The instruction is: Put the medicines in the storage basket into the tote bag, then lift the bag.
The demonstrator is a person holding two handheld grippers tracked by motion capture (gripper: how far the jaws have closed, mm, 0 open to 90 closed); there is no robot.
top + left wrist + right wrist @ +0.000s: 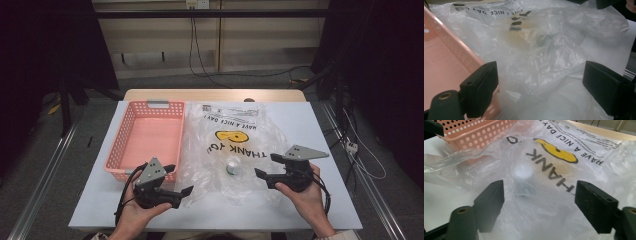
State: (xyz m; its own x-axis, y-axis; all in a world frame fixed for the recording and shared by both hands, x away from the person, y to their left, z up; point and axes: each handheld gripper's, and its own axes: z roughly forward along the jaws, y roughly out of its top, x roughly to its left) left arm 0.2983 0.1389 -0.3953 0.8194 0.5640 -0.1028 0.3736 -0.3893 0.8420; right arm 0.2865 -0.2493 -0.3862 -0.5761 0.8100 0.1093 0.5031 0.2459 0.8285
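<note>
A clear plastic bag [235,145] printed with "THANK YOU", "HAVE A NICE DAY" and a yellow smiley lies crumpled on the white table [310,200]. Inside it sits a small round whitish object [233,167], blurred in the right gripper view [523,173]. My left gripper [179,179] is at the bag's near left edge, open, with the bag [544,50] spread in front of its jaws [540,87]. My right gripper [267,165] is at the bag's right side, open, facing the print on the bag [554,170]; nothing is pinched between its pads [539,202].
A pink perforated basket [145,137] stands empty just left of the bag, close to my left gripper [446,57]. Its corner shows in the right gripper view [474,132]. The table's near edge runs just in front of the hands. Cables lie on the floor at the right [360,155].
</note>
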